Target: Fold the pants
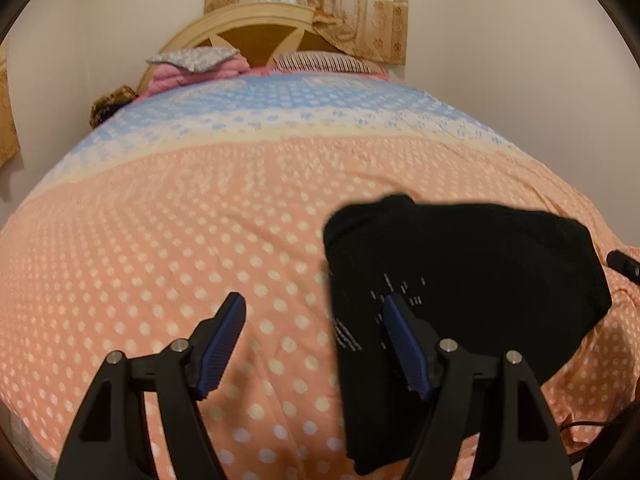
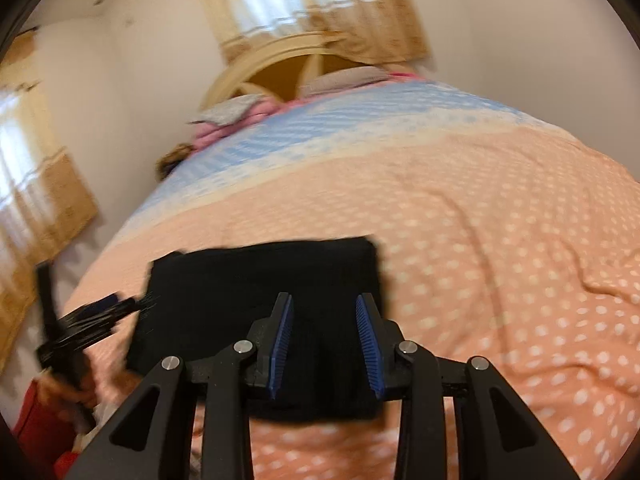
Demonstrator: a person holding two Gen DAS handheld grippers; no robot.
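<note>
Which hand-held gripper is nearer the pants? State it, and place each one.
Right, as far as the views show. The right hand-held gripper hovers open directly over the pants; the left hand-held gripper straddles their left edge, one finger over them.

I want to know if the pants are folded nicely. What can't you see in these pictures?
- Pants, left wrist view: the near edge is hidden behind the left gripper; the small white print is too blurred to read.
- Pants, right wrist view: motion blur smears the folds, and the right gripper covers the near part.
- Left gripper, right wrist view: blurred streak; open or shut unreadable there.
- Bed: cut off by frame edges.
</note>
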